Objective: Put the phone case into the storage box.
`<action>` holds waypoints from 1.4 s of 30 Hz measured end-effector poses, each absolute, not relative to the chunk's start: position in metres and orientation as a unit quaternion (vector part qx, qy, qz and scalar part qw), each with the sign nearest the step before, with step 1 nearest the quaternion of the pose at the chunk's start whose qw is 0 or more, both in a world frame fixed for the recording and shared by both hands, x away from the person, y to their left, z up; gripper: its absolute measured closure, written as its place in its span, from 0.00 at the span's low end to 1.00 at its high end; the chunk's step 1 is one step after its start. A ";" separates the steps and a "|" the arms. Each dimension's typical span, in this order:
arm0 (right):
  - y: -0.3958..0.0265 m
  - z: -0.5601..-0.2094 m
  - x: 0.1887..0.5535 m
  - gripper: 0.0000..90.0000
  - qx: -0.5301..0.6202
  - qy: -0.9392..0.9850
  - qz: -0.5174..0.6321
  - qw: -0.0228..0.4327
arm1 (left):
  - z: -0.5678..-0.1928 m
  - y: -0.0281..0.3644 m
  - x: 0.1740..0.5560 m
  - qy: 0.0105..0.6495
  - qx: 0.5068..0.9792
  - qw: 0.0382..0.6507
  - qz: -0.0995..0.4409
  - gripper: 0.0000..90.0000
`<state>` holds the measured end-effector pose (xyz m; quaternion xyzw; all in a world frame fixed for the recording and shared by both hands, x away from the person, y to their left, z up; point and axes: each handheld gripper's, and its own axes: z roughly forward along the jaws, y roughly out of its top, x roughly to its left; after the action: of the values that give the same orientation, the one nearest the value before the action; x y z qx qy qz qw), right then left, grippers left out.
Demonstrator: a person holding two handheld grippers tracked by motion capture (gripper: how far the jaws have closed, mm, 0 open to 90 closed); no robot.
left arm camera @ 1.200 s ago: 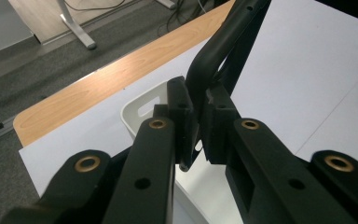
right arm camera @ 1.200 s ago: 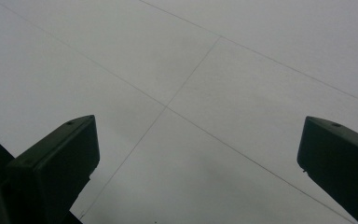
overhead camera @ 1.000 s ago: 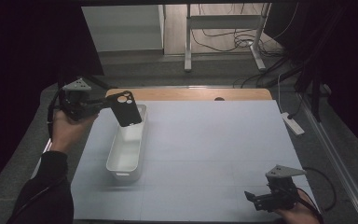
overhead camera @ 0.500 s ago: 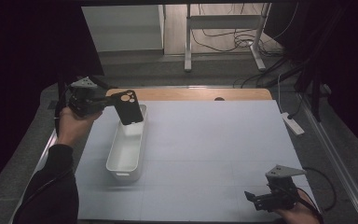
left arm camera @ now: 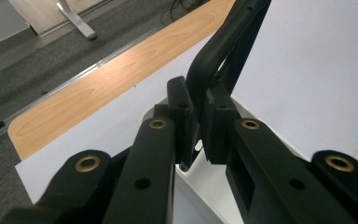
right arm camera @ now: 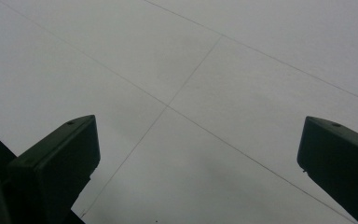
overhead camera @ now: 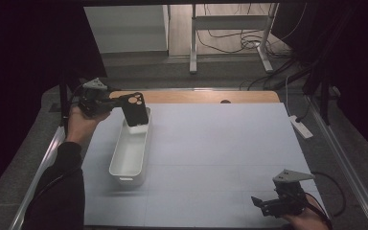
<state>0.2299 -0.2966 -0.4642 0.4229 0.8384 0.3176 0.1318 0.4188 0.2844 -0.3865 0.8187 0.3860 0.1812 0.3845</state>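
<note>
Dim room — grey carpet (overhead camera: 139, 72), desk legs (overhead camera: 230, 45)

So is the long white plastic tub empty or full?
Empty, as far as shows. In the high view the long white plastic tub has a bare white floor; the black phone case hangs above its far end, clamped in the left gripper.

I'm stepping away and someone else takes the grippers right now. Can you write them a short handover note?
Left gripper: jaws shut on the edge of the black phone case, holding it above the far end of the white bin.
Right gripper: jaws open, nothing between them, resting low over the near right of the white mat.
Done: the case is picked up and brought over the bin.
Left: probably lower the case into the bin and open the jaws. The bin looks empty so far.
</note>
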 end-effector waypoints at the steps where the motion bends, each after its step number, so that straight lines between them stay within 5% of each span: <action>1: -0.297 -0.464 0.230 0.00 0.423 0.839 0.317 0.132 | -0.388 0.284 0.421 0.384 0.819 0.386 0.180 0.92; 42: -0.297 -0.465 0.231 0.00 0.422 0.840 0.316 0.128 | -0.428 0.277 0.455 0.356 0.826 0.381 0.214 0.92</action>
<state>0.2306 -0.2968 -0.4647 0.4222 0.8399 0.3161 0.1283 0.4546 0.2766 -0.4275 0.8259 0.3557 0.2142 0.3814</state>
